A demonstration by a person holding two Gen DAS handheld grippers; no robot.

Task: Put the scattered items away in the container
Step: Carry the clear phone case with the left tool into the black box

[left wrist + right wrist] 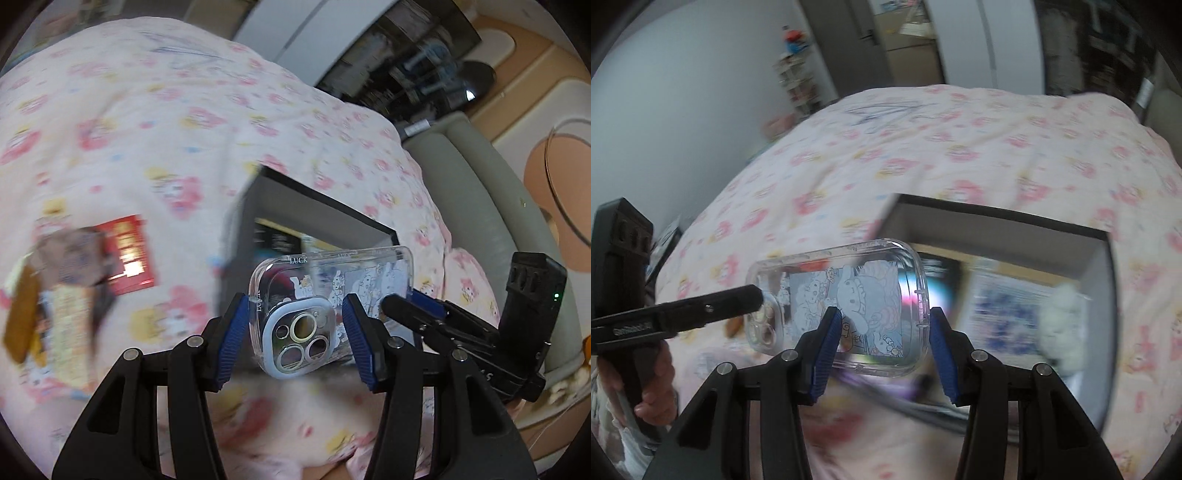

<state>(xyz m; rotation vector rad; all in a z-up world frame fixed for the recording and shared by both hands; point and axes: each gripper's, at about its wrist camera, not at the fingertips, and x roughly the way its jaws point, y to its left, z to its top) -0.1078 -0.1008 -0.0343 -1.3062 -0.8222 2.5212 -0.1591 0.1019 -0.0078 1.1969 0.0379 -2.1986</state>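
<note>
A clear phone case [317, 306] printed with cartoon figures is held in the air between both grippers. My left gripper [295, 332] is shut on its camera end. My right gripper [881, 341] is shut on its other end [849, 302]. The case hangs just in front of a grey open box [332, 218] that sits on the pink flowered bedspread; the box [997, 218] holds several printed packets and a white fluffy item [1062, 325]. The right gripper also shows in the left wrist view [417, 314], and the left gripper shows in the right wrist view [753, 295].
A red packet [127, 254] and several other loose packets [62, 302] lie on the bedspread left of the box. A grey padded bed edge [480, 206] runs along the right. A shelf [798, 81] stands by the far wall.
</note>
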